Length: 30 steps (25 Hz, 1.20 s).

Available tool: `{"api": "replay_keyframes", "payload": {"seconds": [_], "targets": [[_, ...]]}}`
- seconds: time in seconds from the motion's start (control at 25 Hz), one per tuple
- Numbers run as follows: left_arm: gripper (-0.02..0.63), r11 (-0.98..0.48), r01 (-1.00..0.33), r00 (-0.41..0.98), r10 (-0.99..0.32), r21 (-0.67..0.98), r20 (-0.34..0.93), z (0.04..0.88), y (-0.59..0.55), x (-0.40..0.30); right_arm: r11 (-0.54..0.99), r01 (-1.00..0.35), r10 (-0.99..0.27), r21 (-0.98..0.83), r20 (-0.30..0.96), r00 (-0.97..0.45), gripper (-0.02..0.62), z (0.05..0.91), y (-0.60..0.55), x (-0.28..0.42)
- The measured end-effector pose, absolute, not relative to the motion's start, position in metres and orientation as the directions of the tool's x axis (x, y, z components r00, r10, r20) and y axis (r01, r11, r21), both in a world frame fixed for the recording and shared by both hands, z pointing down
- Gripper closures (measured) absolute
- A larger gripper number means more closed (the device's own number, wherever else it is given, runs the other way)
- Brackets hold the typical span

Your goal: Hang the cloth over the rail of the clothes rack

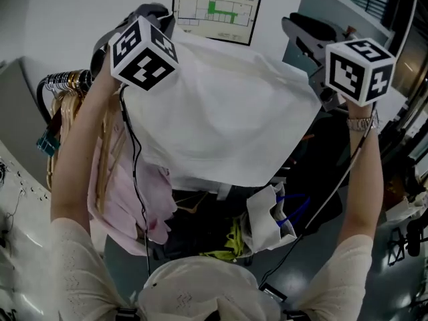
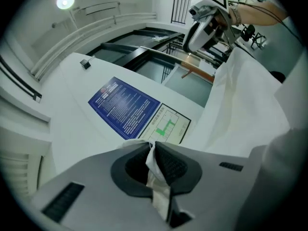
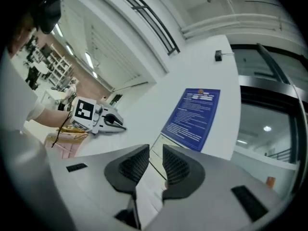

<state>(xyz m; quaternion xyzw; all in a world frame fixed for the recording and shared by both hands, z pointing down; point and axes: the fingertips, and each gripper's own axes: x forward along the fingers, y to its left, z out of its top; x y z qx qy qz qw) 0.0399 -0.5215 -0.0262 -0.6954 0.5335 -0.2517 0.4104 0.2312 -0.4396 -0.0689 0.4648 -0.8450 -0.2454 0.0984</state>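
A white cloth (image 1: pixel 221 119) hangs spread between my two raised grippers, in front of the wall. My left gripper (image 1: pixel 160 19) holds its upper left corner; in the left gripper view the jaws (image 2: pixel 151 165) are shut on a pinched fold of cloth (image 2: pixel 250 105). My right gripper (image 1: pixel 297 29) holds the upper right corner. In the right gripper view its jaws (image 3: pixel 150 165) stand slightly apart at the tips, with cloth (image 3: pixel 144 198) caught deep between them. The clothes rack's rail with hangers (image 1: pixel 67 85) is lower left, beside my left arm.
A pink garment (image 1: pixel 127 192) hangs on the rack, also seen beyond my left gripper (image 3: pixel 113 121) as pink fabric (image 3: pixel 65 146). A blue notice (image 2: pixel 122 107) and a floor plan (image 1: pixel 214 9) are on the wall ahead. A white bag (image 1: pixel 271 216) and dark items lie below.
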Motion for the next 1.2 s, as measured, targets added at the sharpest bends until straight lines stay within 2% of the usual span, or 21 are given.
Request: {"api": "replay_keyframes", "payload": {"seconds": [0.16, 0.4, 0.64, 0.92, 1.08, 1.2], "targets": [[0.583, -0.184, -0.604, 0.382, -0.921, -0.776, -0.079, -0.03, -0.515, 0.038, 0.57, -0.621, -0.73, 0.537, -0.015, -0.683, 0.5, -0.064, -0.45, 0.149], [0.584, -0.251, -0.619, 0.45, -0.89, -0.744, -0.073, -0.033, -0.507, 0.038, 0.645, -0.513, -0.673, 0.566, 0.103, -0.732, 0.501, -0.032, -0.485, 0.068], [0.584, -0.284, -0.613, 0.488, -0.87, -0.737, -0.07, -0.037, -0.503, 0.036, 0.64, -0.475, -0.662, 0.604, 0.12, -0.74, 0.502, -0.035, -0.503, 0.04], [0.584, -0.343, -0.601, 0.528, -0.849, -0.721, -0.036, -0.036, -0.506, 0.033, 0.718, -0.408, -0.596, 0.564, 0.195, -0.779, 0.503, -0.016, -0.521, 0.02], [0.583, -0.36, -0.602, 0.532, -0.846, -0.713, -0.022, -0.034, -0.51, 0.032, 0.742, -0.408, -0.579, 0.532, 0.201, -0.79, 0.56, -0.015, -0.528, 0.019], [0.583, -0.31, -0.568, 0.486, -0.874, -0.762, -0.007, -0.031, -0.506, 0.029, 0.739, -0.429, -0.594, 0.519, 0.201, -0.779, 0.568, -0.013, -0.533, 0.019]]}}
